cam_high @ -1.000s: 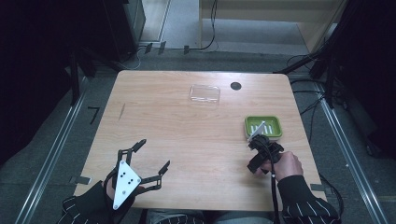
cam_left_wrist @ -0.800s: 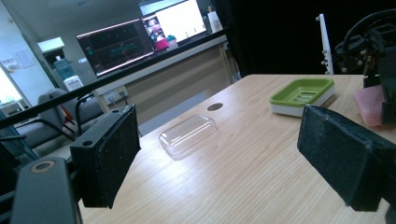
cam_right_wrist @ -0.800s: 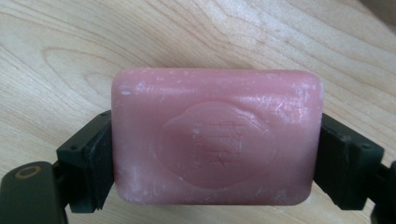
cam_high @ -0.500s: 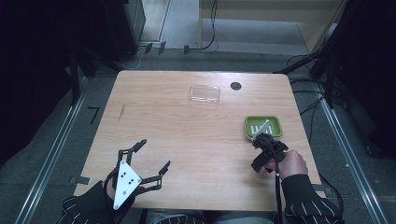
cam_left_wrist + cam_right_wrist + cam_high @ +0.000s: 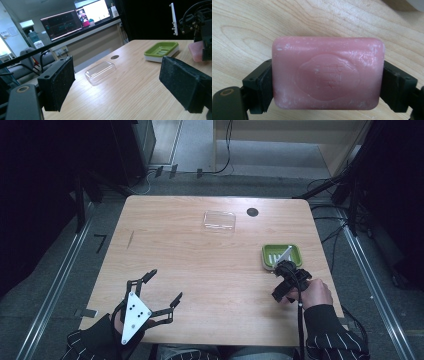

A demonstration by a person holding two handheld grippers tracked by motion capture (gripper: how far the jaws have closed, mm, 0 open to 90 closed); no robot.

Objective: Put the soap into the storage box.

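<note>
Right now: pink soap bar clamped in your right gripper, beside the green dish

Right gripper [image 5: 283, 270]: you are holding it near the right edge of the wooden table [image 5: 200, 265], just on your side of the green soap dish [image 5: 282, 255]. Its jaws are pressing on the two short ends of a pink soap bar [image 5: 328, 76]; the right gripper view is showing the bar's embossed face square on, with wood grain behind it. Whether the bar is touching the tabletop, you cannot tell from these views.

Soap bar again: the left gripper view is catching a corner of it [image 5: 197, 50] at the far right, just beside the dish [image 5: 162, 50].

Left gripper [image 5: 162, 292]: you are resting it at the near left of the table, well apart from the soap. Jaws are standing wide apart with nothing between the pads [image 5: 58, 86].

Other items:
- clear plastic lid [image 5: 219, 220] is lying flat near the far edge of the table, apart from the dish.
- small dark round hole [image 5: 252, 212] is sitting just beside the lid, on its right in the high view.
- monitors [image 5: 75, 18] are glowing in the background beyond the table.
</note>
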